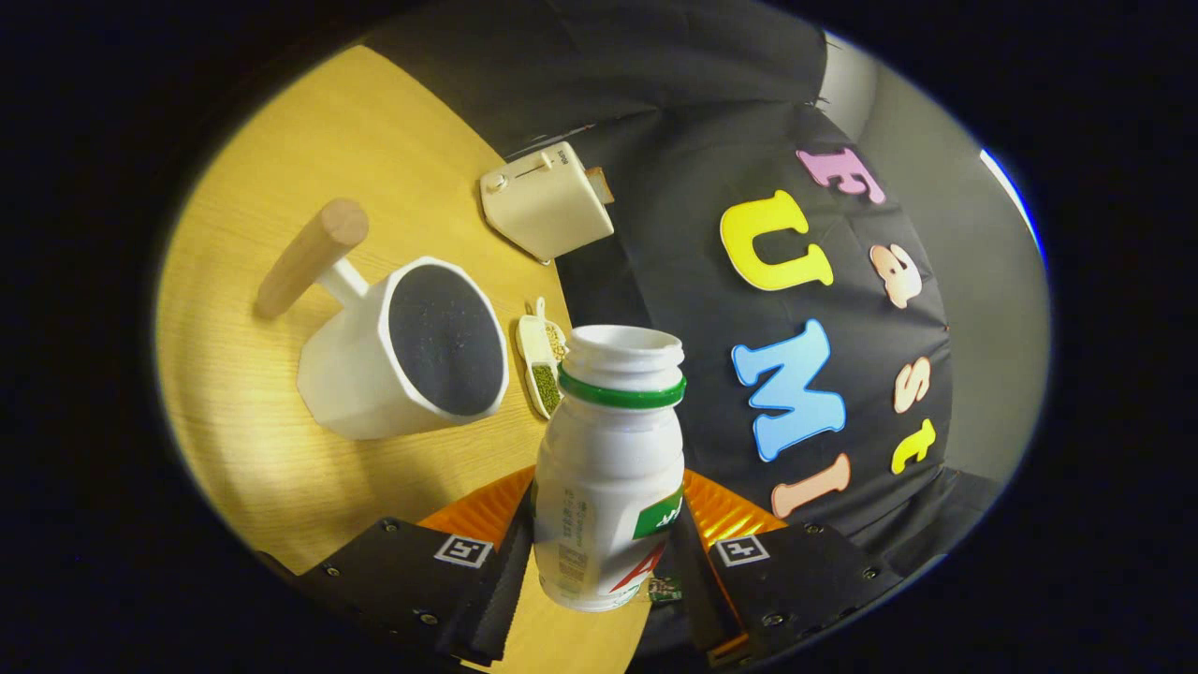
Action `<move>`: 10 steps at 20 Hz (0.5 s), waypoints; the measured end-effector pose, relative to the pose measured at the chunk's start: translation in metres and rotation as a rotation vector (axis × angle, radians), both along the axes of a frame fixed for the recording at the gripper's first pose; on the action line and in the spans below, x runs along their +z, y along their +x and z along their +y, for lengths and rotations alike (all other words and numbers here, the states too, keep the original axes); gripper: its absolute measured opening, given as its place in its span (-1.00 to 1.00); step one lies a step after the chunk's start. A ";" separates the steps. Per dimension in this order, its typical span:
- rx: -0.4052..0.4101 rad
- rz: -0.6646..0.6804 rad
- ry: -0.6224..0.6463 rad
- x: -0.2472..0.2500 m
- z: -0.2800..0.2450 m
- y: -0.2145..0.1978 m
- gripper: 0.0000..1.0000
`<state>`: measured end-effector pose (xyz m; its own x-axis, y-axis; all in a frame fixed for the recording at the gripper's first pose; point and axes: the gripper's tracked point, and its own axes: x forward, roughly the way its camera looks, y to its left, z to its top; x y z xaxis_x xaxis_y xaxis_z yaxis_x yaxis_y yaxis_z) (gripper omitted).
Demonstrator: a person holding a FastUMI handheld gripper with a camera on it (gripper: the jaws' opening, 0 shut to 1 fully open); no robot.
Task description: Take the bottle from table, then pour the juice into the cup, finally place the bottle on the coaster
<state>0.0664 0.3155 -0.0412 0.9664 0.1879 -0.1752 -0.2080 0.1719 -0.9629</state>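
Gripper view: bottle (pixel 610 468) sits clamped between the two fingers of the gripper (pixel 599 562), one finger pressing on each side of its lower body, so the gripper is holding it. It is white with a green ring just under its open, uncapped mouth and a printed label low on its body. The whole scene is rolled over in this view, with the surface (pixel 309 187) slanting away and the bottle lifted off it, its base hanging clear above the wood.

Beyond the fingers, just past the bottle's mouth and to one side, stands the cup (pixel 402 351): a white faceted mug with a dark inside, its opening turned toward the camera. A round wooden handle (pixel 309 255) sticks out from the cup's far wall on a short white stem. The bottle's mouth is near the cup's rim but apart from it.

Between the cup and the bottle lies a small white scoop-shaped dish (pixel 541 360) with green and yellowish grains in it, close to the edge of the surface by the black cloth wall. Farther along that same edge stands a cream-coloured toaster (pixel 543 201) with a slider on its side, well apart from the cup.
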 end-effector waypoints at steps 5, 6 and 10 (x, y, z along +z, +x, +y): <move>-0.003 -0.015 -0.074 -0.004 0.002 0.002 0.43; -0.003 -0.018 -0.087 -0.004 0.002 0.003 0.43; -0.006 -0.022 -0.139 -0.004 0.000 0.004 0.43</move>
